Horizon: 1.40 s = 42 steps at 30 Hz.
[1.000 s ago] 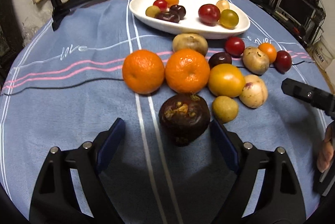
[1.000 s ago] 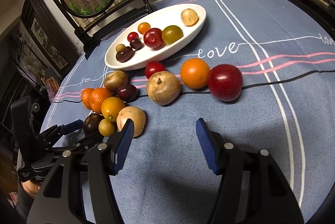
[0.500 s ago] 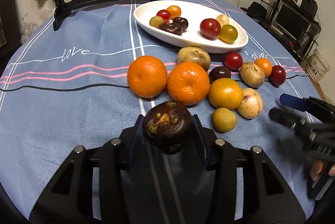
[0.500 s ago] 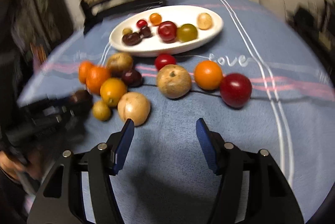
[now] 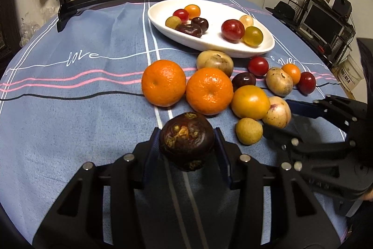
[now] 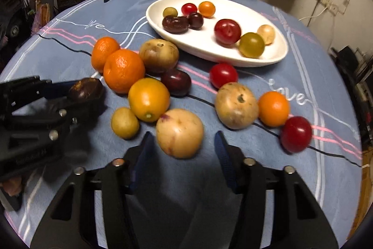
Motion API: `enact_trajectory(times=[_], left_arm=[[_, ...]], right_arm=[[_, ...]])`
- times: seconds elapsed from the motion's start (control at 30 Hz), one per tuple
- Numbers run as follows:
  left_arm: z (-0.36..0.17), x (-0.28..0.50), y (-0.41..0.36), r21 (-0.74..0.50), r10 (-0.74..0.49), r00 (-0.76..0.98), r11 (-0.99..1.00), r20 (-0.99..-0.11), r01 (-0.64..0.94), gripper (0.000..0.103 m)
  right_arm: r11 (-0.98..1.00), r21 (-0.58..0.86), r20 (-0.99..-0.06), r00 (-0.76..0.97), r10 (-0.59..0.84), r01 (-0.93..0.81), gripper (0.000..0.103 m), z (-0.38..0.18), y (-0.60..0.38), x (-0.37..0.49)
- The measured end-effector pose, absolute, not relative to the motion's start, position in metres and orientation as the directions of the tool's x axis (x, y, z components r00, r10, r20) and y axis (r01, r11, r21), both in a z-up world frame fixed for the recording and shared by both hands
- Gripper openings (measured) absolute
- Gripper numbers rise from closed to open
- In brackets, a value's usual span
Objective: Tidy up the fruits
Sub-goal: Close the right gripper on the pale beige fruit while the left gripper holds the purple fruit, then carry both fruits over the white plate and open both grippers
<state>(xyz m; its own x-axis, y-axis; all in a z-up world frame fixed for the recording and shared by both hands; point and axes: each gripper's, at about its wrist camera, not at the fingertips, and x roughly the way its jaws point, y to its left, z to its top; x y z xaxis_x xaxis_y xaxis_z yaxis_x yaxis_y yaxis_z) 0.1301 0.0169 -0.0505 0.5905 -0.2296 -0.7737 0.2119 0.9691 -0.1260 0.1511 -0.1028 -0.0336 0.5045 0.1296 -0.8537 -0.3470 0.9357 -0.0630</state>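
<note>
Mangosteen: sat near the tablecloth's near edge, clamped between the left gripper's pads, just in front of the two mandarins.
Left jaws: had just been closing; narrow, both pads pressed on the mangosteen's flanks.
Right jaws: right gripper had just been closing, with the pale speckled fruit between the pads; a gap showed on the right side, so no grip was confirmed.
Handling, mangosteen: judged firm-rinded and fairly light; the rough, scarred skin should resist slipping. A hold across the widest girth suited it.
Handling, pale fruit: judged smooth and rounded, likely to roll or squirt out; grip across its middle with moderate pressure.
Orientation, mangosteen: nearly round, no clear long axis; the scarred end faced up toward the camera.
Orientation, pale fruit: slightly oval, long axis roughly across the jaws.
Destination: white oval dish near the cloth's far edge, already holding small fruits.
</note>
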Motion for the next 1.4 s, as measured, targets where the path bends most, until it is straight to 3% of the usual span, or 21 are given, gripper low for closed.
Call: enact_trajectory(times=[0.27, 0.63, 0.93, 1.4], left_arm=[[-0.051, 0.129, 0.016, -0.119, -0.227, 0.597, 0.969, -0.77, 0.215, 0.046], [-0.043, 0.123, 0.013, -0.101, -0.201, 0.595, 0.975, -0.778, 0.197, 0.046], [-0.012, 0.115, 0.006, -0.056, -0.162, 0.612, 0.98, -0.774, 0.189, 0.046], [0.064, 0.129, -0.007, -0.039, -0.18, 0.697, 0.976, -0.695, 0.213, 0.046]], right_arm=[[0.948, 0.053, -0.842, 0.497, 0.211, -0.314, 0.04, -0.032, -0.114, 0.151], [0.958, 0.074, -0.807, 0.547, 0.221, -0.278, 0.04, -0.012, -0.149, 0.122], [0.958, 0.074, -0.759, 0.607, 0.235, -0.278, 0.04, 0.017, -0.169, 0.109], [0.953, 0.087, -0.689, 0.673, 0.267, -0.289, 0.04, 0.055, -0.174, 0.123]])
